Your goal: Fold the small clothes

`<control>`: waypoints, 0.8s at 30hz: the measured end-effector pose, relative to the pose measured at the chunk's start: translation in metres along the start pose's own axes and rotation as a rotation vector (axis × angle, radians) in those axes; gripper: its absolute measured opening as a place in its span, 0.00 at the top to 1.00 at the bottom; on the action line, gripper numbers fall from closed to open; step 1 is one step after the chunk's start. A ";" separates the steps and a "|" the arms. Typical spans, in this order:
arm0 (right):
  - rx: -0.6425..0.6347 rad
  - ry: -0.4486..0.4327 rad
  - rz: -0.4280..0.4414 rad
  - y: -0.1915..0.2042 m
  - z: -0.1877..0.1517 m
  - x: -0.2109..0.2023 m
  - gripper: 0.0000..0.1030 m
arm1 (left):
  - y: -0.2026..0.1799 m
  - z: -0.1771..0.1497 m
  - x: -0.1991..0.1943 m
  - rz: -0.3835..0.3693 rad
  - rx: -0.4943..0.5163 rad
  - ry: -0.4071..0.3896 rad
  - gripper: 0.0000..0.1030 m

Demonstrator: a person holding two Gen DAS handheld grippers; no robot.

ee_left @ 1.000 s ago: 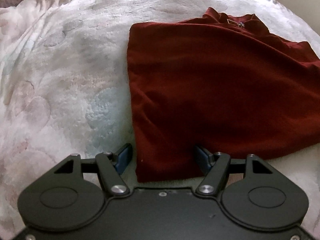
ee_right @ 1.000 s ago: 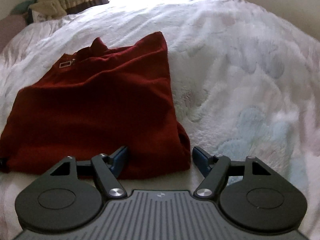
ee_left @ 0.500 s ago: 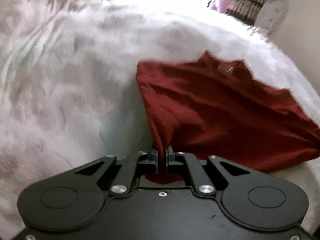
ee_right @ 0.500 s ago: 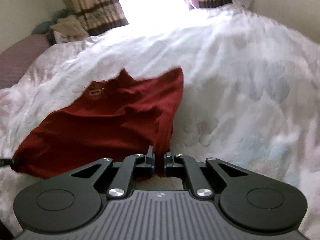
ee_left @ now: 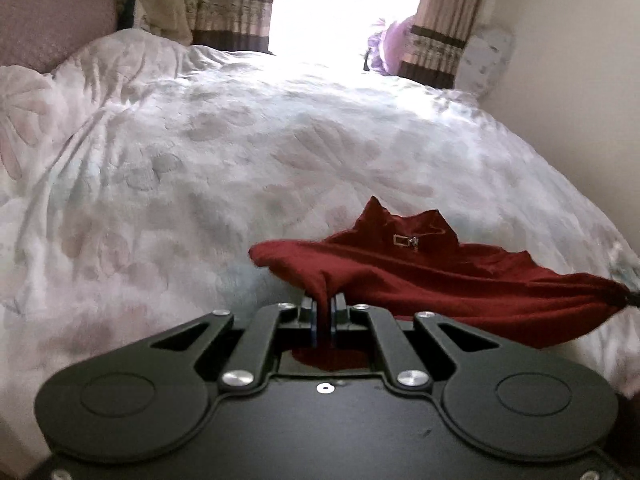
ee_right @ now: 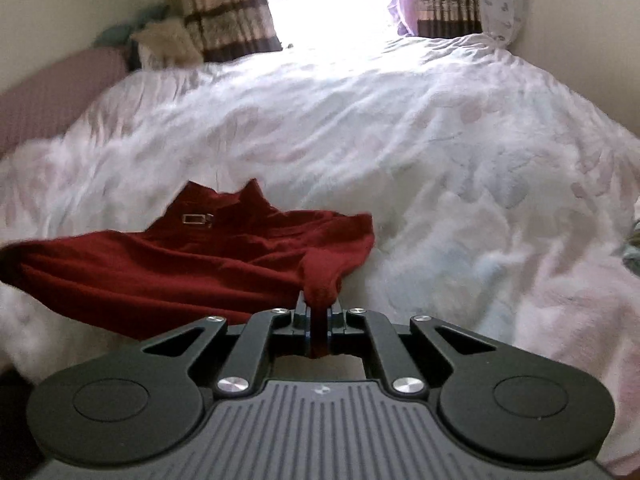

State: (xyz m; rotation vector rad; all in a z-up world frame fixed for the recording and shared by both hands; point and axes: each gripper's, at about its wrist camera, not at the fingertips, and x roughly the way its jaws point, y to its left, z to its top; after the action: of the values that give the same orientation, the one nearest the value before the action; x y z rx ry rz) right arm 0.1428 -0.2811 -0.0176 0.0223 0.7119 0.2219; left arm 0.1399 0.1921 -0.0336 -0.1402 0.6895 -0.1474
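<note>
A dark red garment point(ee_left: 440, 284) with a collar and a small metal zip pull lies partly lifted over the white floral bedspread point(ee_left: 200, 160). My left gripper point(ee_left: 323, 308) is shut on the garment's near left corner, and the cloth bunches between its fingers. In the right wrist view the same red garment point(ee_right: 180, 268) hangs from my right gripper point(ee_right: 319, 312), which is shut on its near right corner. The hem is stretched between the two grippers and raised off the bed, while the collar end rests further away.
The bedspread point(ee_right: 440, 160) covers a wide bed. A mauve pillow point(ee_left: 48, 20) and a beige bundle point(ee_left: 164, 8) sit at the far left. Striped curtains point(ee_left: 228, 4) frame a bright window. A pale wall point(ee_left: 580, 100) runs along the right side.
Both grippers went from open, straddling the hem's corners, to shut on them. They have since lifted the hem off the bed and tilted up, so the far room shows.
</note>
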 end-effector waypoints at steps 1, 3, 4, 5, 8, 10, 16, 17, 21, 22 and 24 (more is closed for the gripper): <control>-0.010 0.005 -0.012 0.002 -0.003 -0.003 0.94 | -0.002 -0.005 -0.005 -0.008 0.024 0.012 0.95; -0.028 0.019 -0.031 0.005 -0.007 -0.004 0.94 | -0.010 -0.014 -0.008 -0.005 0.051 0.048 0.95; -0.029 0.025 -0.033 0.005 -0.010 -0.006 0.94 | -0.013 -0.018 -0.009 -0.001 0.058 0.054 0.95; -0.028 0.035 -0.035 0.007 -0.012 -0.006 0.94 | -0.016 -0.023 -0.011 0.002 0.061 0.057 0.95; -0.038 0.047 -0.050 0.009 -0.023 -0.010 0.94 | -0.012 -0.038 -0.014 0.007 0.025 0.084 0.95; -0.053 0.064 -0.062 0.012 -0.029 -0.007 0.93 | -0.005 -0.049 -0.008 0.010 0.006 0.115 0.94; -0.030 0.121 -0.090 0.009 -0.049 0.004 0.93 | 0.010 -0.086 0.017 0.036 -0.052 0.221 0.93; -0.029 0.133 -0.098 0.010 -0.053 0.007 0.93 | 0.011 -0.092 0.021 0.042 -0.056 0.234 0.93; -0.042 0.159 -0.128 0.013 -0.063 0.016 0.92 | 0.011 -0.107 0.036 0.057 -0.048 0.280 0.93; -0.043 0.165 -0.132 0.013 -0.065 0.017 0.92 | 0.011 -0.109 0.040 0.063 -0.042 0.290 0.92; -0.040 0.177 -0.137 0.012 -0.068 0.022 0.92 | 0.013 -0.114 0.046 0.065 -0.046 0.307 0.91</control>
State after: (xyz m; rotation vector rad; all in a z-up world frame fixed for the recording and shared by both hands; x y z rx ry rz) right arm 0.1125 -0.2685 -0.0818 -0.0852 0.8818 0.1071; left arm 0.1033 0.1870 -0.1513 -0.1401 1.0029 -0.0912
